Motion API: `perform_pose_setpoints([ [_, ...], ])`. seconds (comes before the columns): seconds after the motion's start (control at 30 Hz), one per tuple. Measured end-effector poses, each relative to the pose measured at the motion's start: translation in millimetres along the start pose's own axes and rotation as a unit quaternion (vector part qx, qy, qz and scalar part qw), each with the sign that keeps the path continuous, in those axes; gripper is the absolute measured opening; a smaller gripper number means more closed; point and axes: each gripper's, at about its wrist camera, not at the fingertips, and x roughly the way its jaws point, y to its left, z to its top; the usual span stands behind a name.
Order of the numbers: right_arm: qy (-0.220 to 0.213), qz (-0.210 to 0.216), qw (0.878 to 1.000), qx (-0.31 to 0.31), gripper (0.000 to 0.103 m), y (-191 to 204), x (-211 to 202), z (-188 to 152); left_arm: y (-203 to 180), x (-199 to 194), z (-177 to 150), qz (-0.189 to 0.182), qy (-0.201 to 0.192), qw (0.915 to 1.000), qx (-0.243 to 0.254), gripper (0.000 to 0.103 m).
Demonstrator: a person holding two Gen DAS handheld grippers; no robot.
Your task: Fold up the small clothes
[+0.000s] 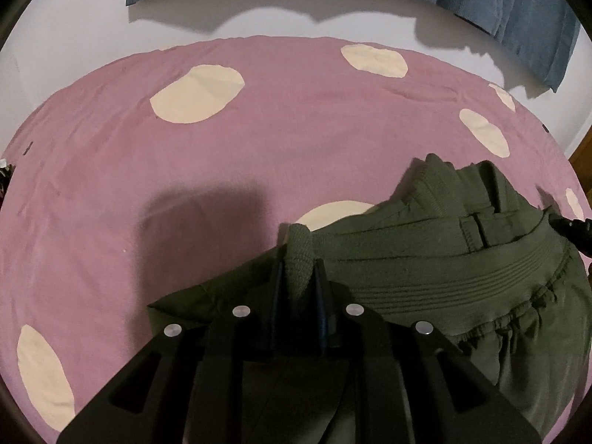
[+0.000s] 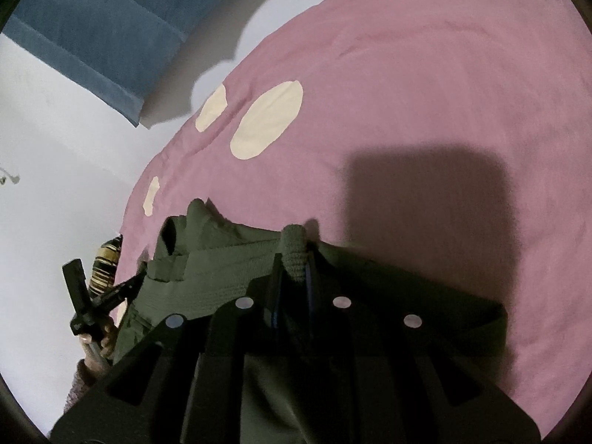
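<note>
- I hold the olive-green small garment with ribbed elastic waistband [image 1: 425,259] at two points along that waistband, one per gripper.
- Left gripper [image 1: 300,273]: fingers clenched on a bunched roll of the ribbed waistband edge, which stands up between them.
- Right gripper [image 2: 294,259]: fingers likewise clenched on a similar roll of waistband fabric, as its own wrist view shows.
- Location of the garment: it is over the pink bed cover with cream oval patches [image 1: 185,192]. Its far part rests crumpled on the cover; the part nearest both cameras drapes down below the fingers and out of sight.
- The waistband runs between the two grasp points with a belt loop [image 1: 475,229] visible on it; the span looks roughly taut, not fully flat.
- Progress, as I judge it: early. The garment is gripped and spread by its waist, but I see no finished crease or stacked layers. Laying it flat, folding it over and smoothing it all appear to remain.
- I cannot tell whether the hidden lower part is already doubled.
- Background: a blue hanging cloth [image 1: 518,3] against a pale wall [image 1: 333,18].
- Brands, labels, writing: none readable in either view; no tag shows on the garment.
</note>
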Motion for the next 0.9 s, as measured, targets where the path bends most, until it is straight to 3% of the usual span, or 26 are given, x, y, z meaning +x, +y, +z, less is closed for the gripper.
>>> perform_pose_setpoints([
  [0.23,-0.017,0.005,1.0,0.026,0.014,-7.1,-10.5,-1.2,-1.3,-7.8,3.6,0.008,-0.002,0.9999,0.007,0.021],
  [0.53,-0.039,-0.048,0.997,0.046,0.02,-14.9,-41.7,-9.5,-9.4,-36.2,-1.8,0.048,-0.016,0.9985,0.022,0.024],
  [0.7,-0.057,-0.049,0.995,0.063,0.021,-23.8,-69.3,-21.6,-6.9,-63.2,-8.0,0.052,-0.03,0.9982,0.01,0.039],
  [0.87,-0.079,-0.029,0.995,0.062,0.033,-20.5,-108.6,-47.1,-2.8,-100.0,-31.8,0.041,-0.052,0.9978,-0.005,0.059],
  [0.9,-0.08,-0.029,0.995,0.058,0.04,-19.2,-114.9,-52.8,-0.3,-109.3,-41.6,0.041,-0.057,0.9975,-0.008,0.062],
])
